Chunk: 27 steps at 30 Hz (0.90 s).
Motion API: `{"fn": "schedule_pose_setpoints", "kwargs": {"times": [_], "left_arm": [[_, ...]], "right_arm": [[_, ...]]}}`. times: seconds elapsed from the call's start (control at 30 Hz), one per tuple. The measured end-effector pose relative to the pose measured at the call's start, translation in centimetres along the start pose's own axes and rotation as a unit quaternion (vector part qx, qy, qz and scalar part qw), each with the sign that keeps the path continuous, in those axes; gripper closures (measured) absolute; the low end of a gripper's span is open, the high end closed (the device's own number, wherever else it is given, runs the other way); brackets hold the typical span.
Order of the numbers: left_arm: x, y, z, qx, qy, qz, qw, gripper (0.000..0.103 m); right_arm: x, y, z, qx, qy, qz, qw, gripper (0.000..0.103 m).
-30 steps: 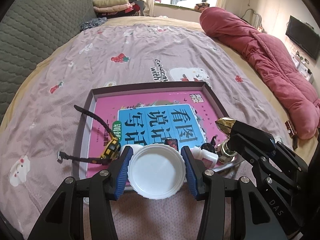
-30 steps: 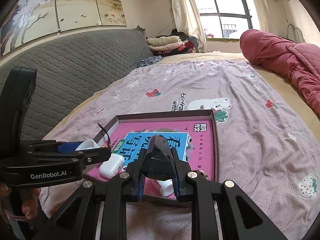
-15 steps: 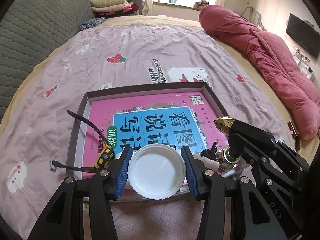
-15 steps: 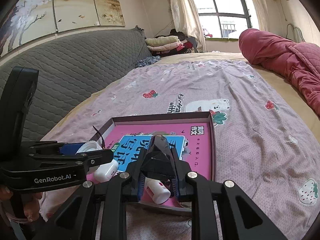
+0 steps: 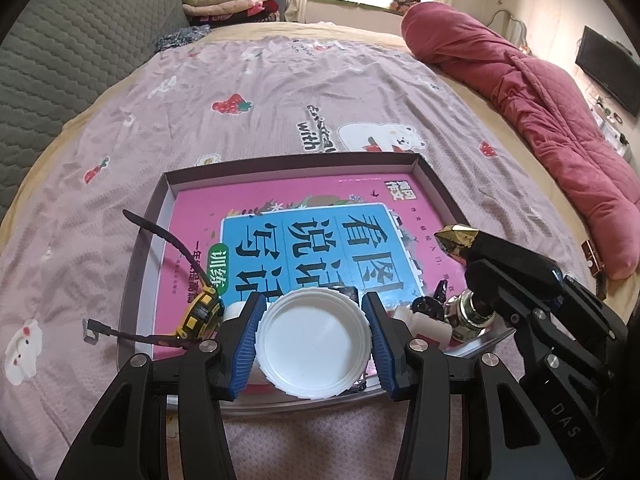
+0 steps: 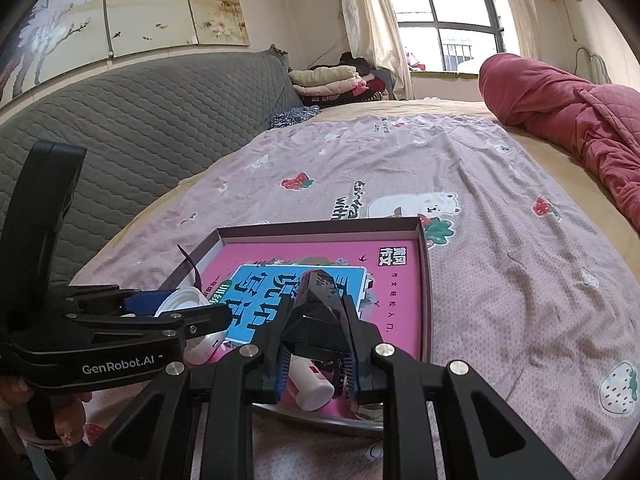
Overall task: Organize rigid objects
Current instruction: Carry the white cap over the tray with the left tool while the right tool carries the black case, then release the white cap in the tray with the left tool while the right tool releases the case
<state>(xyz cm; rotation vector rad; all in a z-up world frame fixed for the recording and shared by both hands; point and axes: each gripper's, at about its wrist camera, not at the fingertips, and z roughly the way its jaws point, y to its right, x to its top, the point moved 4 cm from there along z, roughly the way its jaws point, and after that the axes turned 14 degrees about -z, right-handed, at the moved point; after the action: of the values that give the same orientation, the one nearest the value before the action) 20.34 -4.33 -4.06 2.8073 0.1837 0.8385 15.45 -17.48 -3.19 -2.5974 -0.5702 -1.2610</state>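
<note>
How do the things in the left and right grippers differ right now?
The left gripper clamps a white lid: round, flat, wide, jaws spread around its rim. The right gripper clamps a black faceted object: dark, angular, narrow, gold-tipped in the left view, jaws nearly together. Both are held firmly over the near edge of the box tray.

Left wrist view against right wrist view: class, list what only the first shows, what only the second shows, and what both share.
Only the left wrist view: the yellow-and-black tape measure, the black wall-mounted television, and the round white plastic lid's full face.

Only the right wrist view: the blossom wall painting and a hand on the left hand-held gripper.

Both: the shallow brown cardboard tray holding a pink book, the small white bottle, and the crimson quilt.
</note>
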Motion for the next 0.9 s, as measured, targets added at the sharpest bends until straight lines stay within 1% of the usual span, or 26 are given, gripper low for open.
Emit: {"fn": "schedule_pose_setpoints", "kwargs": {"times": [0.5,0.9], "left_arm": [[-0.8,-0.4,2.4,0.002,-0.022,-0.001,0.9998,0.052],[-0.8,-0.1,3.5,-0.005,-0.027,0.004,0.9996,0.052]], "right_arm": [[-0.6,0.1,1.2,0.002,-0.017,-0.004,1.000,0.081],[-1.3,-0.5,2.4,0.005,-0.036,-0.011,0.999,0.081]]}}
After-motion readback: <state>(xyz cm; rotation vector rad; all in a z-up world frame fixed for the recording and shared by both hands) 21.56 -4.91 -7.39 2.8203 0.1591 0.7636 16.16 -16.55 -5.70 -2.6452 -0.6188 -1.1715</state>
